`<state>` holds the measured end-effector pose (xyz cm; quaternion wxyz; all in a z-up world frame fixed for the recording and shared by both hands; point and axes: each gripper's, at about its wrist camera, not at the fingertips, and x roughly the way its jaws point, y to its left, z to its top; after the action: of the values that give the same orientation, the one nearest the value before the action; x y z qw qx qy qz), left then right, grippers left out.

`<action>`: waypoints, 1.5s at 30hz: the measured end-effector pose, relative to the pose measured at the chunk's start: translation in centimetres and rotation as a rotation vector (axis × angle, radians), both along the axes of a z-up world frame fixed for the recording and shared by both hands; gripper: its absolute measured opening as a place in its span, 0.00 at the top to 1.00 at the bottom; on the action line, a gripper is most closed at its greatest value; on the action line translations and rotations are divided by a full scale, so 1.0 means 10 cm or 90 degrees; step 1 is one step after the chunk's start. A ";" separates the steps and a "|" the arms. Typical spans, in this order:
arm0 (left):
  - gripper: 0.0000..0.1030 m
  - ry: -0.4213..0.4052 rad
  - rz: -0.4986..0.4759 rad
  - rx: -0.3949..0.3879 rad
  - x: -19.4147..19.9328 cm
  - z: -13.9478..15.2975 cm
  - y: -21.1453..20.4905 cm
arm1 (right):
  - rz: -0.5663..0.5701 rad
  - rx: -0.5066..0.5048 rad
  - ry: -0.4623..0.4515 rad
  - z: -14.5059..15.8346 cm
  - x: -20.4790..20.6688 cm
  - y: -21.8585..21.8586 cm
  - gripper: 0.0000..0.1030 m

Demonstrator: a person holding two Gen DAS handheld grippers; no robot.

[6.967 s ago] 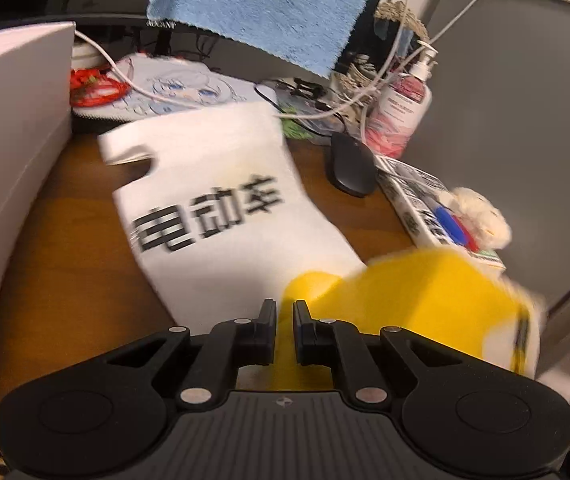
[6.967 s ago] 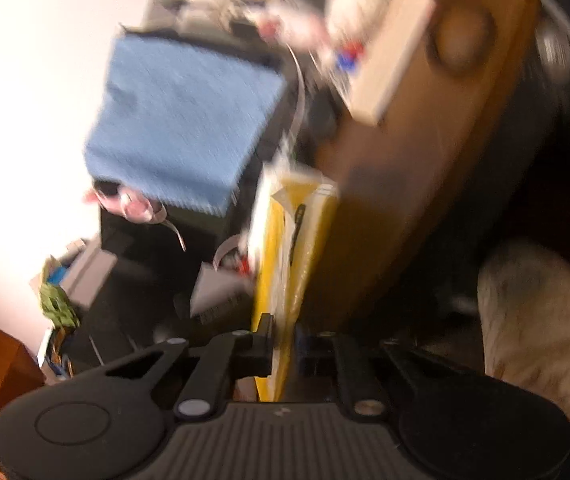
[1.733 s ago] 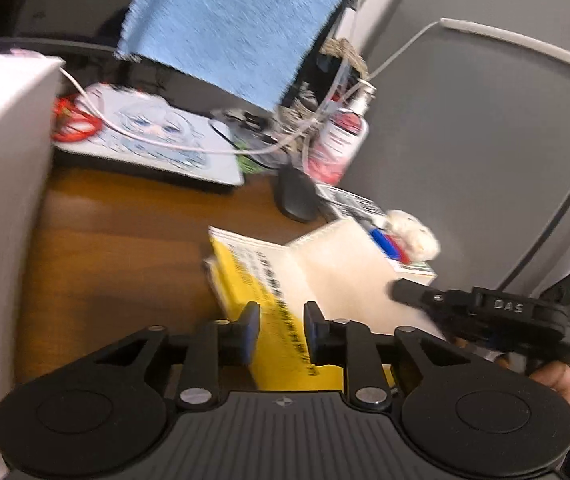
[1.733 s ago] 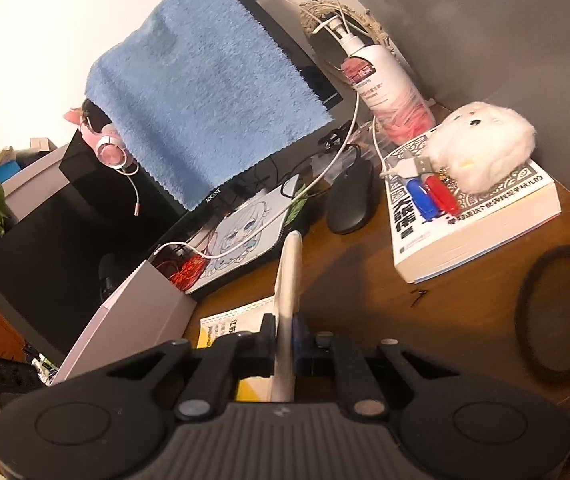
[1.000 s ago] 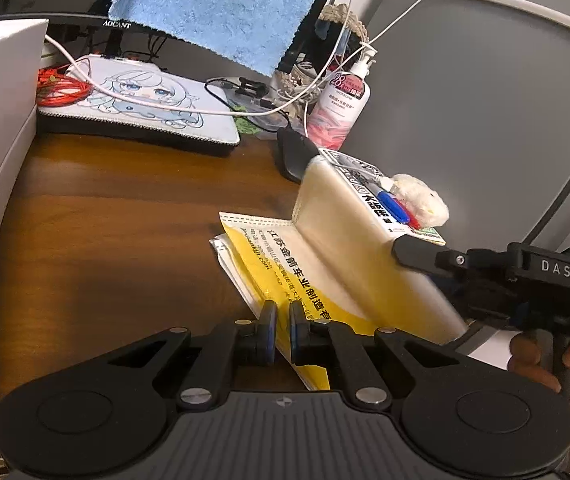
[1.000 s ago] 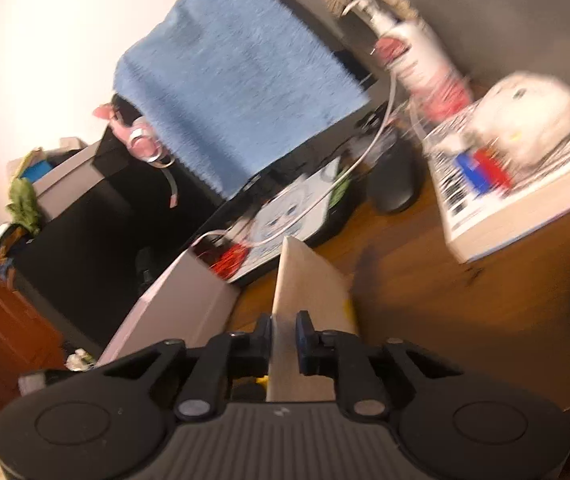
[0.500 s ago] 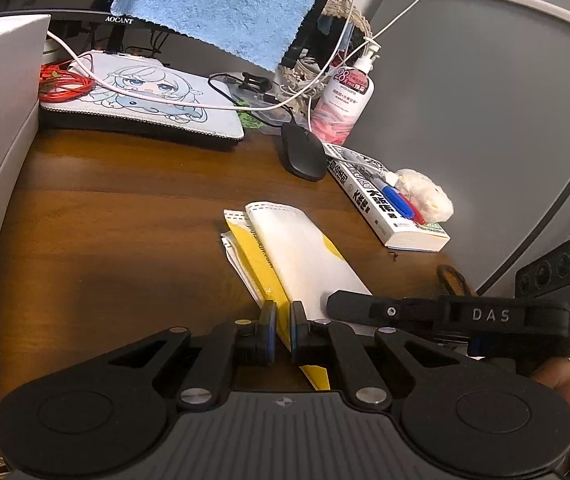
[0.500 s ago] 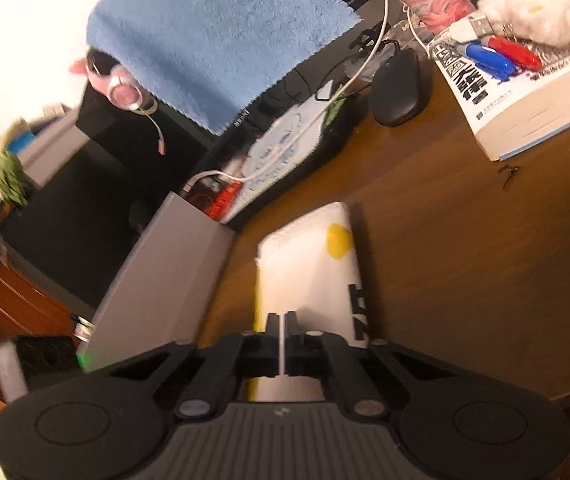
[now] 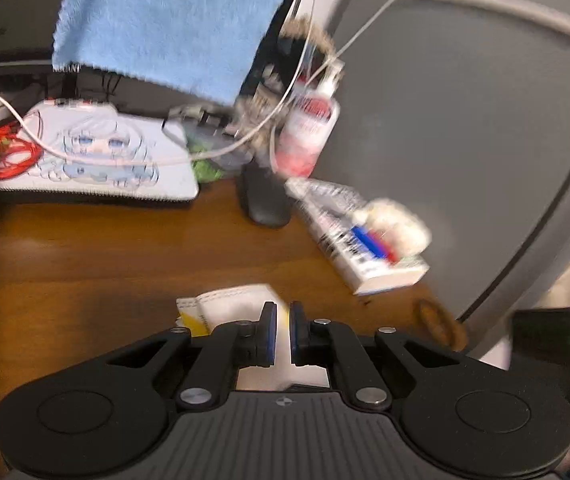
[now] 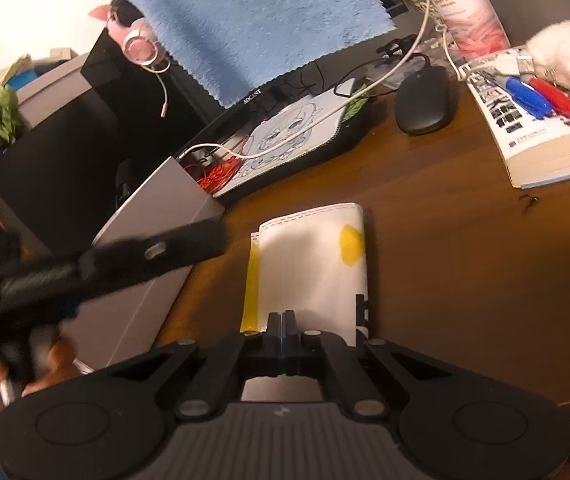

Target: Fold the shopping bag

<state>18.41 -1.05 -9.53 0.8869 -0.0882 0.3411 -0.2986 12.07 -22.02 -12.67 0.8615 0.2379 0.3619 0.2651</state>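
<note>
Wood-grain tabletop (image 10: 445, 248), dark brown and glossy, carries a crowd of desk things under a monitor draped with a blue towel (image 10: 253, 20). On it lies the folded shopping bag (image 10: 309, 264), a white packet with a yellow strip along its left edge and a yellow patch near its far right corner, flat on the wood between a grey box (image 10: 145, 264) and a thick paperback book (image 10: 541, 136). Only the right wrist view shows the bag's whole outline, along with pink headphones (image 10: 141, 40) on the monitor corner and the left tool (image 10: 189, 246), blurred, held in a hand (image 10: 25, 368) and hovering left of the bag; whether its jaws are apart cannot be told there. The left wrist view is smeared by motion but shows what the other misses: the left tool (image 9: 279, 334) has a narrow gap between its fingers with nothing in it, and a dark hair tie (image 9: 441, 326) lies near the tabletop's right edge. The right tool (image 10: 281, 334) has its jaws pressed together over the bag's near edge; whether fabric is pinched between them is hidden. A black mouse (image 10: 425, 98), an anime-print mouse pad (image 10: 285, 136), a pink pump bottle (image 10: 469, 8) and a white plush toy (image 10: 569, 56) beside red and blue markers (image 10: 537, 98) fill the back.
</note>
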 end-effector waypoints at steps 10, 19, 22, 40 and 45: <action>0.97 0.093 0.009 -0.060 0.18 -0.36 0.21 | 0.021 -0.012 -0.016 0.01 -0.05 0.01 1.00; 0.97 0.087 0.011 -0.069 -0.07 -0.37 0.30 | 0.031 -0.023 -0.028 0.01 -0.10 -0.07 1.00; 0.97 0.078 0.012 -0.057 -0.15 -0.35 0.30 | 0.029 -0.028 -0.028 0.02 -0.09 -0.10 1.00; 0.97 -0.039 0.050 0.079 -0.26 -0.15 0.09 | 0.022 -0.099 -0.050 0.11 -0.01 -0.02 1.00; 0.97 -0.033 0.050 0.104 -0.22 -0.23 0.08 | 0.022 -0.090 -0.048 0.09 0.00 -0.03 1.00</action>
<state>16.25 -0.21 -11.79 0.9107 -0.0213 0.3375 -0.2371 12.03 -22.33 -11.76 0.8844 0.1599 0.3512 0.2624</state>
